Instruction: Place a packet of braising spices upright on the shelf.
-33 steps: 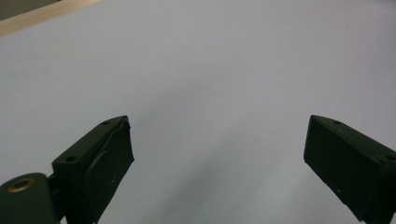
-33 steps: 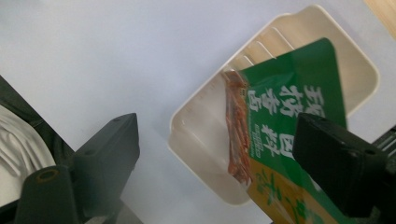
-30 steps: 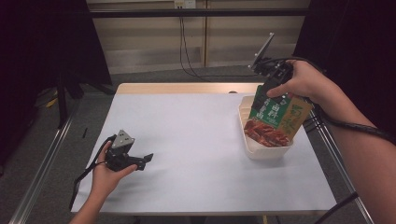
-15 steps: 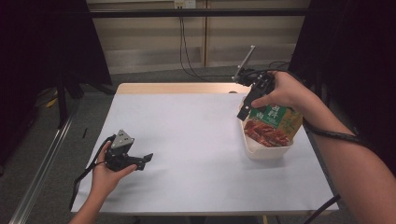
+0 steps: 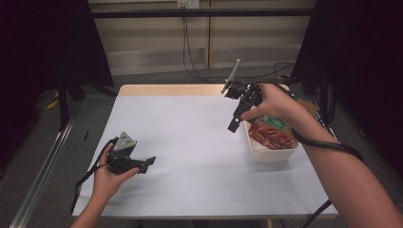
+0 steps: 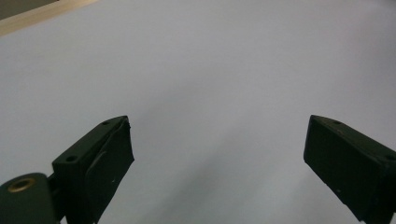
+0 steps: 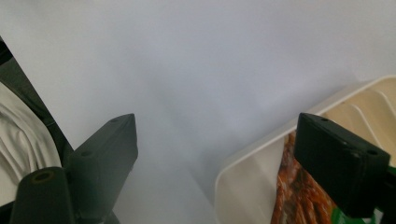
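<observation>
A cream plastic tray (image 5: pixel 260 153) stands at the table's right side. In it lies a packet (image 5: pixel 271 134) with a red food picture and a green label. My right gripper (image 5: pixel 234 124) hangs just left of the tray with its jaws pointing down, open and empty. In the right gripper view its jaws (image 7: pixel 217 126) straddle the tray's rim (image 7: pixel 261 151), with the packet (image 7: pixel 299 198) low at the right. My left gripper (image 5: pixel 149 164) rests near the table's front left, open, nothing between its jaws. The left gripper view has its jaws (image 6: pixel 219 140) over bare white table.
The white table (image 5: pixel 190 142) has a wooden strip (image 5: pixel 171 89) along its far edge. Cables (image 5: pixel 195 57) run over the floor behind it. A metal rail (image 5: pixel 43 166) lies on the floor at the left. Black curtains hang on both sides.
My right gripper has moved left and down, from above the packet to the tray's left edge. The packet has sunk lower into the tray. The left gripper has kept still.
</observation>
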`<state>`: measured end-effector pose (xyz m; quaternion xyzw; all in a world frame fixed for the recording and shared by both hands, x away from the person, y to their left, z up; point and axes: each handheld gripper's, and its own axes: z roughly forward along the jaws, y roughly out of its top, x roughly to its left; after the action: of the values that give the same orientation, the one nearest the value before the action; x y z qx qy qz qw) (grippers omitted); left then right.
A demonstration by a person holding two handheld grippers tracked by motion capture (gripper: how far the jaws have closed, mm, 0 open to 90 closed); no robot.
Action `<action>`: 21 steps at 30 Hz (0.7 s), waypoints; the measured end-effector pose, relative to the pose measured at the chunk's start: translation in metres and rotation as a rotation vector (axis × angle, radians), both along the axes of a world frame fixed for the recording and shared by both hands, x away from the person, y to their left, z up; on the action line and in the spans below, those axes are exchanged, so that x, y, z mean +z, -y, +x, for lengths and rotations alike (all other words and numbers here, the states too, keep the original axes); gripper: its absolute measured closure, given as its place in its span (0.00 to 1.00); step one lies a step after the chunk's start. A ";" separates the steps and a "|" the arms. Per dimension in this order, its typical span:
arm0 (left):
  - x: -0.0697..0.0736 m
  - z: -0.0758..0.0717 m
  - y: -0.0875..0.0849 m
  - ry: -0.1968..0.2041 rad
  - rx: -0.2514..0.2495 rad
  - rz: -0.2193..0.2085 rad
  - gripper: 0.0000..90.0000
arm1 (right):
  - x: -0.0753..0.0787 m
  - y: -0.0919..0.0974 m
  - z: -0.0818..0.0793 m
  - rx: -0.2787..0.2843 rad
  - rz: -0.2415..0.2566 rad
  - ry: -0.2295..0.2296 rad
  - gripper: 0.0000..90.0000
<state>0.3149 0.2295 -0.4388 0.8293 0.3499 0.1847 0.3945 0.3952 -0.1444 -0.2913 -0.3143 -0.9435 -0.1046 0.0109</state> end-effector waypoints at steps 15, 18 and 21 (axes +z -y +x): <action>0.001 0.000 -0.001 -0.009 0.000 0.018 0.09 | -0.037 -0.026 -0.006 0.071 0.037 -0.008 0.15; 0.001 0.000 -0.001 -0.008 0.000 0.020 0.09 | -0.043 -0.028 -0.008 0.084 0.030 -0.007 0.15; 0.000 0.000 -0.001 -0.006 -0.001 0.018 0.09 | -0.049 -0.031 -0.010 0.096 0.036 -0.010 0.15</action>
<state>0.3151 0.2301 -0.4385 0.8336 0.3489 0.1852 0.3860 0.3851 -0.1132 -0.3401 -0.2689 -0.9554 -0.1193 0.0260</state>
